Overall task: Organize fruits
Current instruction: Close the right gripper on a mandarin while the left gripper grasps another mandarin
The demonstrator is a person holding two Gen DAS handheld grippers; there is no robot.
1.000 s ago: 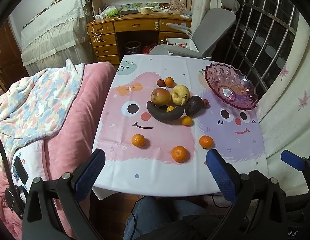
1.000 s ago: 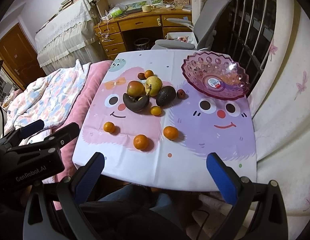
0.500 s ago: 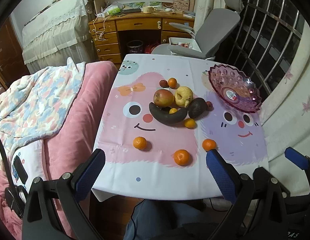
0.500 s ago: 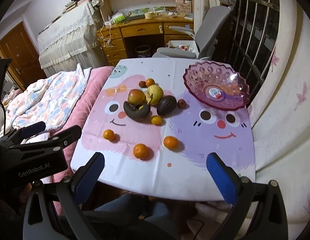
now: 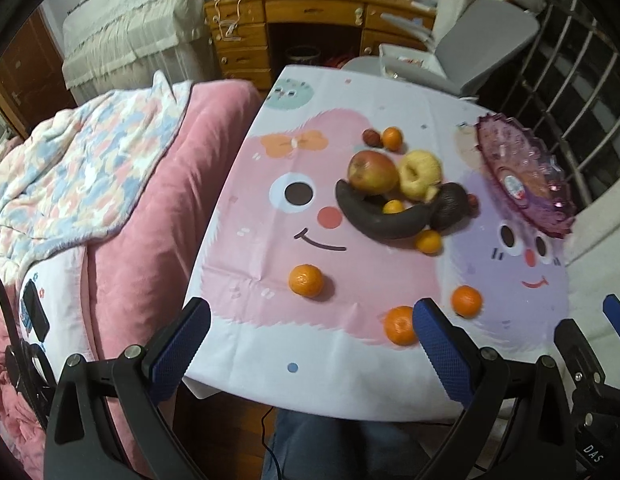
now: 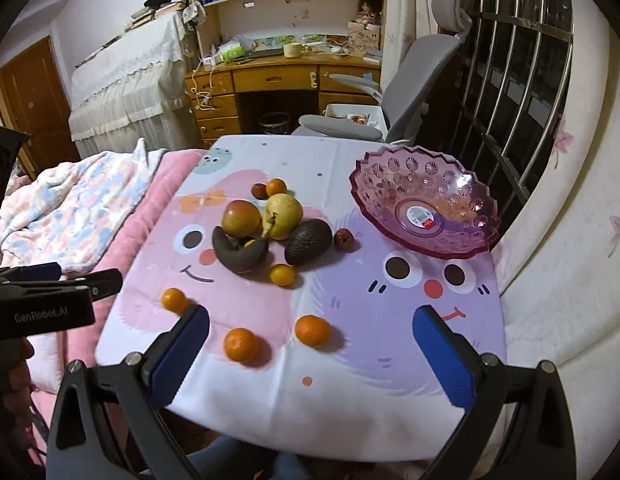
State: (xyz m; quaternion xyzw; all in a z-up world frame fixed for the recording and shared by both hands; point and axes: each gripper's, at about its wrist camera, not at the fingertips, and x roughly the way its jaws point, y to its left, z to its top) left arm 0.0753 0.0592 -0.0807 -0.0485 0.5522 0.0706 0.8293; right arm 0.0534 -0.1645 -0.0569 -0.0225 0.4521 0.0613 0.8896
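- Left tool [image 5: 310,344]: fingers wide apart, nothing between them; held over the near edge of the counter [image 5: 350,376]
- Right tool [image 6: 310,344]: fingers wide apart, empty; also at the near edge
- Pink glass bowl [image 6: 424,204]: far right of the counter, no fruit inside
- Centre cluster, touching: apple [image 6: 241,218], pear [image 6: 284,210], dark banana [image 6: 240,254], avocado [image 6: 308,241]
- Three loose oranges near the front: [image 6: 175,300], [image 6: 241,345], [image 6: 312,330]; well apart from the bowl
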